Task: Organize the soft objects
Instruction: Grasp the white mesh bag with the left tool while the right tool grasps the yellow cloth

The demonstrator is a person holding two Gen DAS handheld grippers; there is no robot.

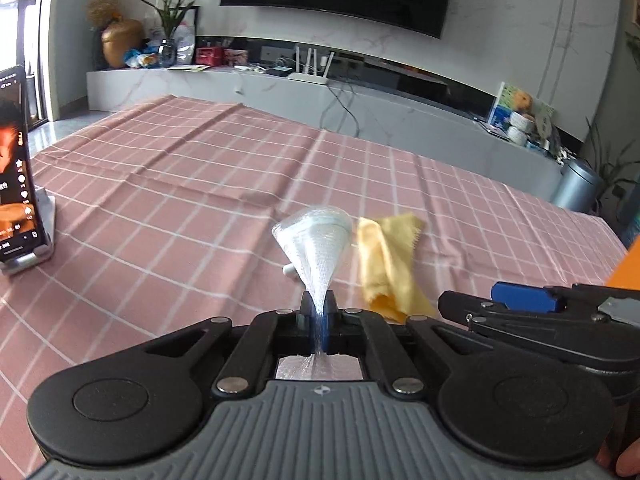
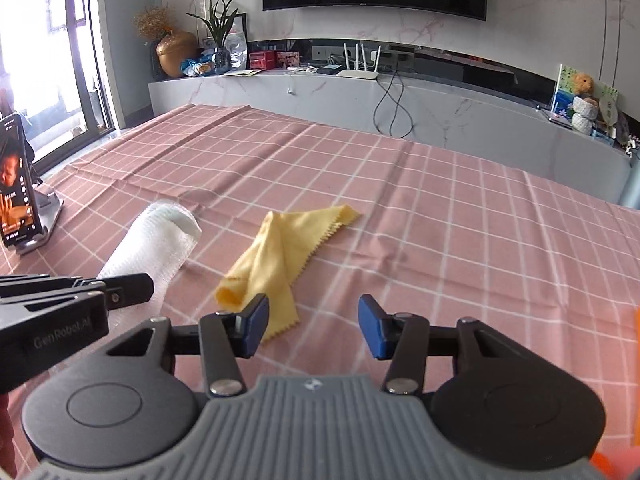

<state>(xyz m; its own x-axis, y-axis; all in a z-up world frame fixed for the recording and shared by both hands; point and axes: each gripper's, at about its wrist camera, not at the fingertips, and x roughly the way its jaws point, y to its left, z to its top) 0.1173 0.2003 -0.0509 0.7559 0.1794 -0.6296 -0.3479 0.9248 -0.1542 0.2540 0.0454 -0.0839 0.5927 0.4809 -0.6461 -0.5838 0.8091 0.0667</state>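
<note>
My left gripper (image 1: 319, 312) is shut on a white mesh cloth (image 1: 316, 244), which fans out ahead of the fingers; the cloth also shows in the right wrist view (image 2: 154, 240), lying along the table towards the left gripper (image 2: 132, 284). A crumpled yellow cloth (image 2: 276, 256) lies on the pink checked tablecloth (image 2: 440, 220), just ahead and left of my right gripper (image 2: 314, 330), which is open and empty above the table. In the left wrist view the yellow cloth (image 1: 386, 260) lies right of the white cloth, with the right gripper (image 1: 520, 300) beside it.
A phone on a stand (image 2: 18, 192) plays video at the table's left edge; it also shows in the left wrist view (image 1: 16, 200). Beyond the table are a low TV bench (image 2: 400, 96) with a router and clutter. Something orange (image 2: 636, 320) sits at the far right.
</note>
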